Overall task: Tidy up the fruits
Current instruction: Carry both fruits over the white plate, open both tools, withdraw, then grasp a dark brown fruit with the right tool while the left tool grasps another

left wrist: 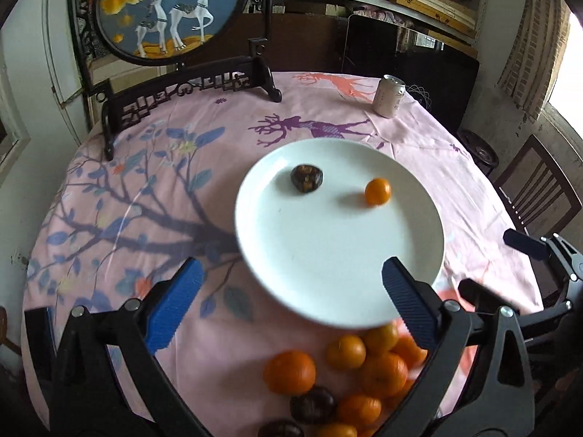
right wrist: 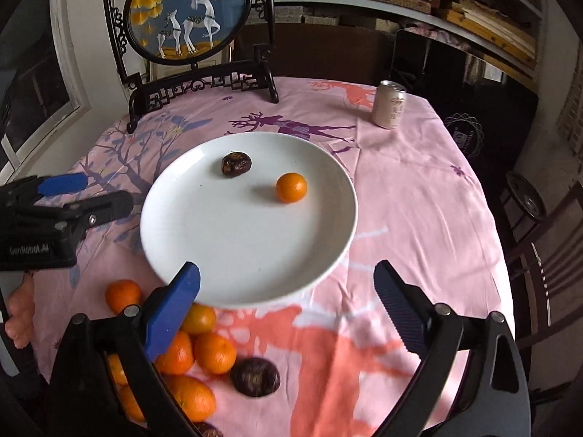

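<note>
A round table is covered with a pink cloth point(left wrist: 400, 134) that has deer and tree branches printed on it. Behind it, shelves full of flat stacked things are seen. At the back of the table a round picture of two white deer point(left wrist: 171, 7) is held up in a dark carved stand. A pale drink can point(right wrist: 389, 105) is stood upright near the far right edge of the table, well apart from the plate.

A big white plate point(right wrist: 247, 240) is set in the middle of the table. Two things are lying on it: a small orange point(right wrist: 291, 187) on the right side and a dark brown fruit point(right wrist: 236, 164) at the back, a little to its left. They are kept apart and are not touching.

More fruit is piled on the cloth just beside the near rim of the plate. A heap of oranges point(left wrist: 368, 367) is seen there, packed close together, with a dark fruit point(right wrist: 255, 377) lying next to them on the cloth. More dark ones are partly hidden at the bottom edge.

The left gripper point(left wrist: 291, 302) is held above the near edge of the plate with its blue fingers point(left wrist: 175, 309) spread wide, and nothing is held between them. The right gripper point(right wrist: 288, 306) is also spread wide and nothing is caught in it. It is hung over the near rim of the plate and the cloth.
</note>
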A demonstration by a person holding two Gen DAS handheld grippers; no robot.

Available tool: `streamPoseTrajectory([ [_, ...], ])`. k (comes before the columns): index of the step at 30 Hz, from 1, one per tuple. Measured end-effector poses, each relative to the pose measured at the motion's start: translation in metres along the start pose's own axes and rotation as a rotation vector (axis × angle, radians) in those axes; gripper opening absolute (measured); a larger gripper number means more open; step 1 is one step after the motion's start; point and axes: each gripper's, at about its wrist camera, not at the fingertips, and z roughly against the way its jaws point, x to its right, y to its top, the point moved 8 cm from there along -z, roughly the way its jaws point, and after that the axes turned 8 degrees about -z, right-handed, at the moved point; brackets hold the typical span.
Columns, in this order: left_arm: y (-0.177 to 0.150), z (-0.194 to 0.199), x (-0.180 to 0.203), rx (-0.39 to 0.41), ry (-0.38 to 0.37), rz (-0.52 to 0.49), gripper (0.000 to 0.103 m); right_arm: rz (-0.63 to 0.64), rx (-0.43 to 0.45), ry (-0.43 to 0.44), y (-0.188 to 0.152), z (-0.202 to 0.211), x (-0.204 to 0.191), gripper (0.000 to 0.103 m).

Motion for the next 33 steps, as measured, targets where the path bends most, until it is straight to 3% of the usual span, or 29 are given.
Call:
streamPoseTrajectory([
  [4, -0.054, 0.027, 0.007, 0.013, -0.012, 0.011, 0.101, -0.051, 0.007, 0.005, -0.034, 0.021, -0.003, 0.096],
  [7, -0.074, 0.035, 0.011, 0.007, -0.003, -0.007, 0.101, -0.055, -0.006, 0.022, -0.045, 0.030, -0.007, 0.096],
  [15, -0.091, 0.055, 0.000, 0.027, 0.028, 0.011, 0.101, -0.002, 0.005, 0.007, -0.056, 0.050, -0.021, 0.096],
  [22, -0.117, 0.055, -0.021, -0.004, 0.054, 0.031, 0.101, 0.035, -0.115, -0.008, -0.130, 0.050, -0.008, 0.096],
  [27, -0.135, 0.053, -0.032, -0.037, 0.077, 0.055, 0.101, 0.016, -0.151, 0.049, -0.153, 0.050, -0.013, 0.096],
  [28, -0.138, 0.052, -0.033, -0.044, 0.080, 0.059, 0.101, 0.029, -0.154, 0.051, -0.156, 0.048, -0.016, 0.091],
  [29, -0.141, 0.052, -0.034, -0.050, 0.081, 0.063, 0.101, 0.041, -0.157, 0.047, -0.157, 0.046, -0.019, 0.079],
  [31, -0.146, 0.052, -0.035, -0.059, 0.081, 0.067, 0.101, 0.053, -0.179, 0.043, -0.161, 0.039, -0.022, 0.065],
  [33, -0.151, 0.051, -0.034, -0.067, 0.080, 0.065, 0.101, 0.050, -0.208, 0.059, -0.165, 0.031, -0.024, 0.058],
])
